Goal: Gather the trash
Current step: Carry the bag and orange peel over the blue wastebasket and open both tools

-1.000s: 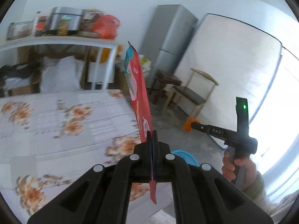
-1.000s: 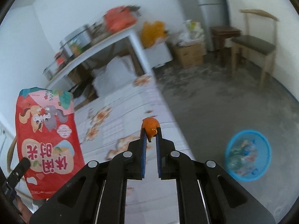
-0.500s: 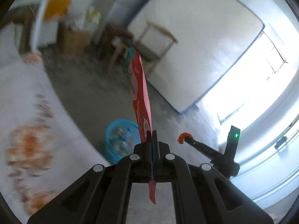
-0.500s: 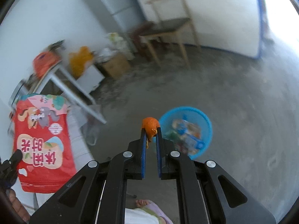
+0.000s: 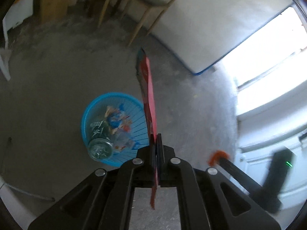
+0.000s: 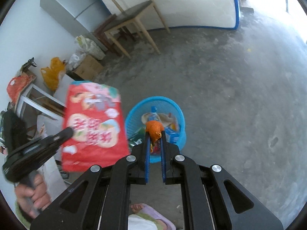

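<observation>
Above a blue bin (image 6: 173, 107) (already part full): left gripper (image 5: 157, 143), jaws just eased apart, red bag (image 5: 148, 95) between; right gripper (image 6: 154, 134) pinching orange peel (image 6: 153, 127).

**The grey floor and what stands on it**

The floor (image 6: 220, 80) is bare grey concrete with pale, dusty patches. A blue plastic basket (image 6: 178, 134) full of trash stands on it. A wooden chair (image 6: 132, 21) stands near the white wall. A brown cardboard box (image 6: 89, 69) sits on the floor beside a yellow bag (image 6: 51, 75).
</observation>
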